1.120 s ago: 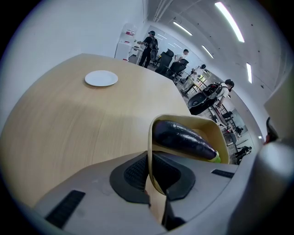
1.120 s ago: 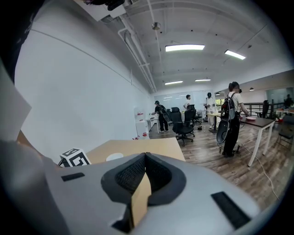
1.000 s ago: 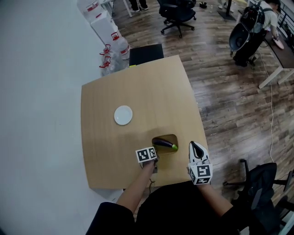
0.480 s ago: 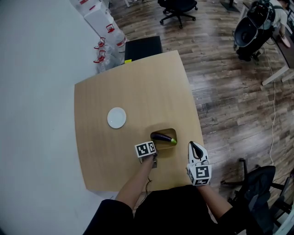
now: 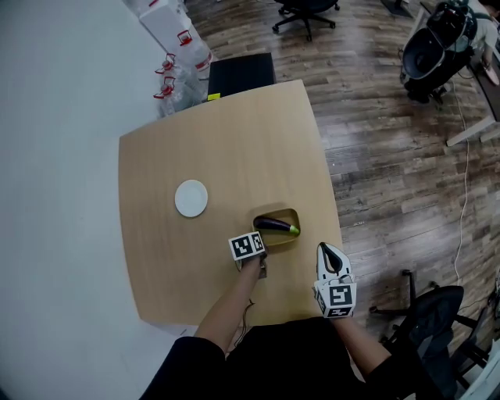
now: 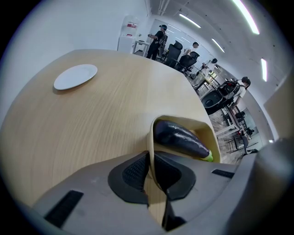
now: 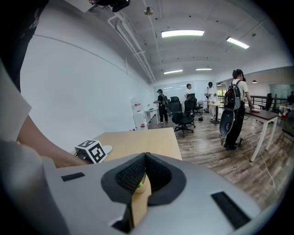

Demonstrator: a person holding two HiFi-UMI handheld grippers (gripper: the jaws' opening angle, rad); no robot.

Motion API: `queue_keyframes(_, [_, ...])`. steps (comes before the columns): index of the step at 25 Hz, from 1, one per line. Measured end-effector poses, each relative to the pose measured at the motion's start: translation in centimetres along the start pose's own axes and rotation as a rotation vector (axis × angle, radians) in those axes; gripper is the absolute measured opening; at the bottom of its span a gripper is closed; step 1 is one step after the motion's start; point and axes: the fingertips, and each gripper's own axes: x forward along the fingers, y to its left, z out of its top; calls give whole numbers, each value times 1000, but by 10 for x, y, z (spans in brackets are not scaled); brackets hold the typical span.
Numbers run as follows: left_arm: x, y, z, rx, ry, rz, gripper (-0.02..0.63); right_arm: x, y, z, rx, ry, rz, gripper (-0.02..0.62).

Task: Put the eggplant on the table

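Observation:
A dark purple eggplant (image 5: pixel 276 226) (image 6: pixel 179 137) with a green stem end lies in a tan wooden tray (image 5: pixel 275 241) (image 6: pixel 213 142) near the front right of the wooden table (image 5: pixel 219 141). My left gripper (image 5: pixel 257 241) (image 6: pixel 149 158) points steeply down and is shut on the tray's near left rim. My right gripper (image 5: pixel 323 248) (image 7: pixel 145 156) hovers at the table's right front edge, apart from the tray, its tips together with nothing held. Past its jaws a bit of tan tray and the green stem (image 7: pixel 141 184) show. Whether the tray rests on the table I cannot tell.
A white plate (image 5: pixel 191 198) (image 6: pixel 76 76) lies left of the tray. A black box (image 5: pixel 242 74) and water bottles (image 5: pixel 173 78) stand by the table's far edge. Office chairs (image 5: pixel 305 12) and a bag (image 5: pixel 430 51) are on the wood floor; people stand far behind.
Both grippers have sunk a little. The left one has shifted slightly away from me with the tray and eggplant, and the right one has kept beside it.

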Motion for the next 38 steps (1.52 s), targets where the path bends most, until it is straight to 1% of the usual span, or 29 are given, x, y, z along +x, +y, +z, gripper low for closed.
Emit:
queue_keyframes(3, [3,-3,-1,-11,-6,3,17,-4,-6,-3,1,5,-10,60])
queue_keyframes(8, [6,-8,1,-26,-18,-36,26,-9,-12,-1,-1,-8,-31,60])
queue_keyframes(10, [5,-10,2,-25,-17,-55,132,-10,-12,2,-9,-11,-36,60])
queue_keyframes(11, [4,-11,3,-31,-19,-61,150,-11,-12,3,-12,-13,-36,60])
queue_keyframes(14, [-4,-10,7,-44,-35,-65,173,-14,-6,10,-21,-24,-32,60])
queue_keyframes(18, [-23,-9,4,-49,-63,-85,181,-25,4,17,-40,-44,-19,60])
queue_keyframes(21, [-47,-9,7,-43,-105,-111,181,-32,13,26,-42,-64,-12,60])
queue_keyframes(25, [-88,-16,11,16,-170,-161,189,-46,29,37,-41,-98,7,60])
queue_keyframes(28, [-122,-18,7,35,-230,-196,193,-58,47,33,-45,-99,29,60])
queue_keyframes(31, [-159,-22,-2,48,-308,-231,195,-74,64,26,-55,-95,54,60])
queue_keyframes(33, [-185,-26,-9,82,-360,-246,198,-85,74,24,-60,-94,66,60])
queue_keyframes(36, [-224,-25,-20,145,-449,-246,198,-98,92,24,-67,-89,77,60])
queue_keyframes(38, [-247,-23,-33,169,-490,-254,198,-108,103,23,-75,-87,87,60])
